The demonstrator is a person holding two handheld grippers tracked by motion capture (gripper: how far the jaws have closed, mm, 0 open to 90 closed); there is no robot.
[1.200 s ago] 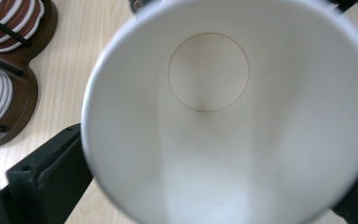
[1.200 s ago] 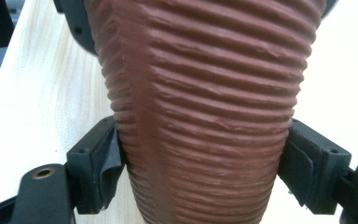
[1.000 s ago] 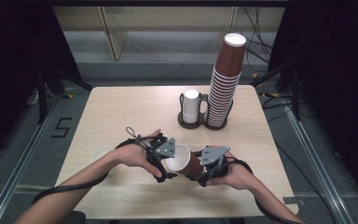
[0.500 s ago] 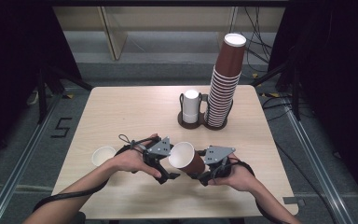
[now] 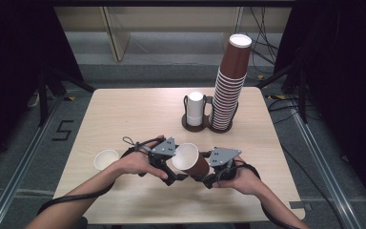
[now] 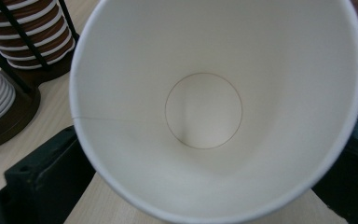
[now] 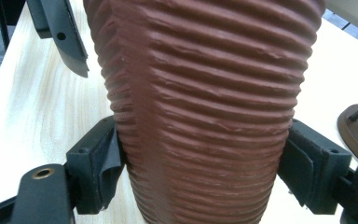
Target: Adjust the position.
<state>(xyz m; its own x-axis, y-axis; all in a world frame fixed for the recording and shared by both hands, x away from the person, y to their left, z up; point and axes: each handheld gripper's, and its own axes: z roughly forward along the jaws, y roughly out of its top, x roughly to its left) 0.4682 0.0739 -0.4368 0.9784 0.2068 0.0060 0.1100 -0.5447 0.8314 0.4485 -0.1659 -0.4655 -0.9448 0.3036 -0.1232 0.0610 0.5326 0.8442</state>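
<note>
The brown cup [image 5: 192,161] was held tipped on its side near the table's [image 5: 124,114] front edge, squeezed by the right gripper [image 5: 208,177]. Its open mouth was pointed at the left gripper [image 5: 174,177]; whether that one was wide could not be told.

Pale wooden table [image 5: 124,109], grey floor [image 5: 24,143]
</note>
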